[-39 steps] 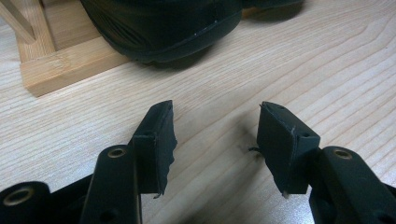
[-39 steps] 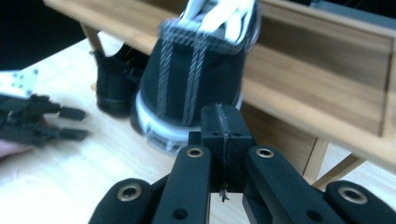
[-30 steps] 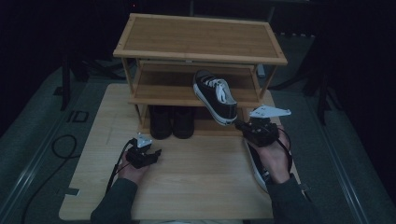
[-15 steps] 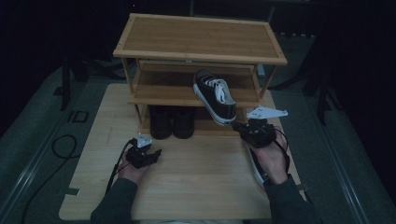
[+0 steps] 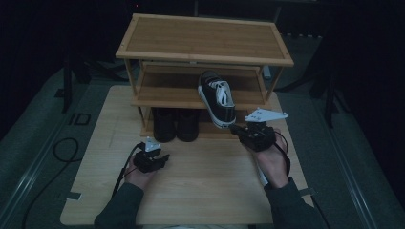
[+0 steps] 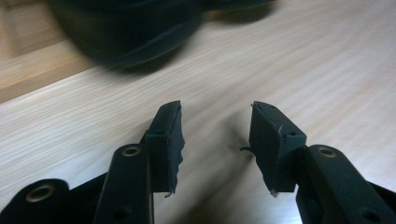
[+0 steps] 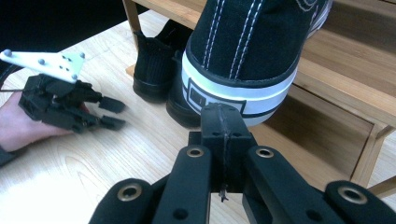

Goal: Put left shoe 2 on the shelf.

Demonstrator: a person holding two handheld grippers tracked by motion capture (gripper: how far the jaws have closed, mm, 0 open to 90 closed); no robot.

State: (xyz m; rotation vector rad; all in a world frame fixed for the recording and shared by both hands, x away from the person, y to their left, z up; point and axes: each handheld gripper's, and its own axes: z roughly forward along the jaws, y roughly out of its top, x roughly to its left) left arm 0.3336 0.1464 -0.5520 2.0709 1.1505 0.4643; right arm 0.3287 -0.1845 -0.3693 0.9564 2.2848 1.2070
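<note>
A black canvas sneaker (image 5: 217, 95) with white laces rests on the middle shelf of a wooden shoe rack (image 5: 205, 40), its heel hanging over the shelf's front edge. My right gripper (image 5: 234, 128) is shut with nothing between its jaws. In the right gripper view its tip (image 7: 223, 112) sits against the white rubber of the sneaker's heel (image 7: 243, 100). My left gripper (image 5: 165, 160) lies low over the table, its jaws apart with only bare wood between them (image 6: 215, 116). They have just been closing. A blurred black shoe (image 6: 126, 32) lies ahead of it.
A pair of black shoes (image 5: 176, 125) stands on the rack's bottom shelf, left of the sneaker. The light wooden table (image 5: 210, 191) stretches in front of the rack. A white edge (image 5: 261, 177) shows under the right hand; I cannot tell what it is.
The right gripper has drifted slightly to the left at the sneaker's heel. The left hand has kept its place.
</note>
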